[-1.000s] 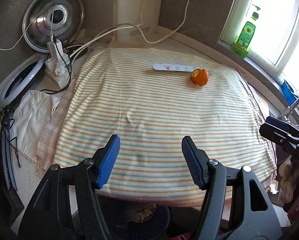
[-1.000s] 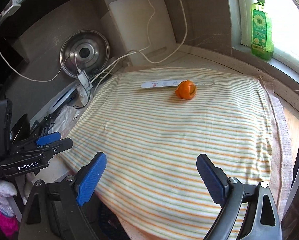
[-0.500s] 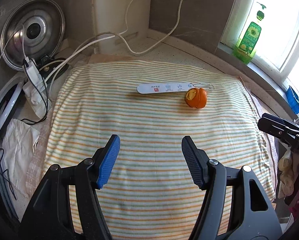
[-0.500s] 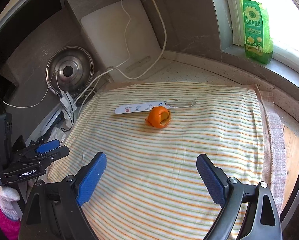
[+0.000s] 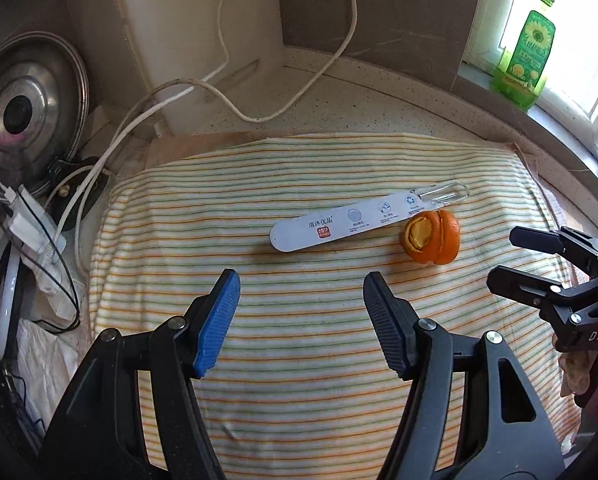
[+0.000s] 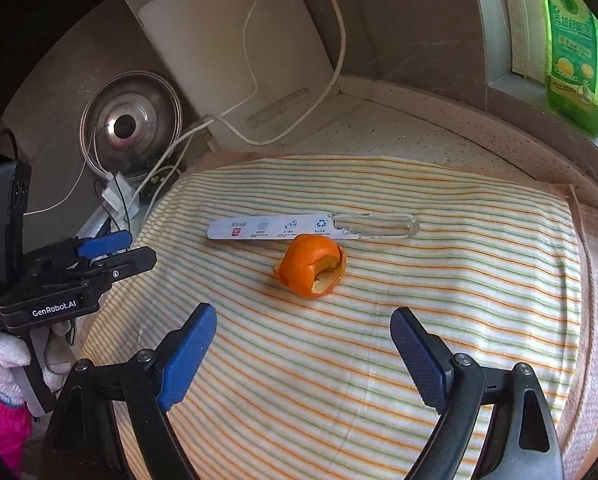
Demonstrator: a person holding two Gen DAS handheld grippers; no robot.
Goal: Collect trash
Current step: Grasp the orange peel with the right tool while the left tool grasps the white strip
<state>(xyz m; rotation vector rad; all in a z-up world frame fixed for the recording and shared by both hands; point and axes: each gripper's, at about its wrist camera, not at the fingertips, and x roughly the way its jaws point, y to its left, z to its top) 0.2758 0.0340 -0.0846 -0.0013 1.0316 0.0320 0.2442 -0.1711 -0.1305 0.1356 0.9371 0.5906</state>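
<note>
A curled orange peel [image 5: 433, 240] [image 6: 311, 266] lies on the striped cloth [image 5: 299, 380] [image 6: 419, 280]. Just behind it is a long white wrapper strip [image 5: 339, 226] [image 6: 275, 228] with a clear plastic end [image 6: 375, 226]. My left gripper [image 5: 301, 280] [image 6: 141, 248] hangs open above the cloth, just short of the strip, with nothing between its fingers. My right gripper [image 6: 303, 316] [image 5: 507, 254] stands wide, its jaws closing slightly, a short way in front of the peel and holding nothing.
A steel pot lid [image 5: 23, 108] [image 6: 131, 128], a charger and white cables [image 5: 99, 168] crowd the back left corner. A white board [image 5: 203, 40] leans on the wall. A green bottle [image 5: 525, 64] [image 6: 571, 48] stands on the window sill at right.
Both grippers have moved forward over the cloth towards the peel and the strip, which now look larger and closer. Nothing was taken hold of.
</note>
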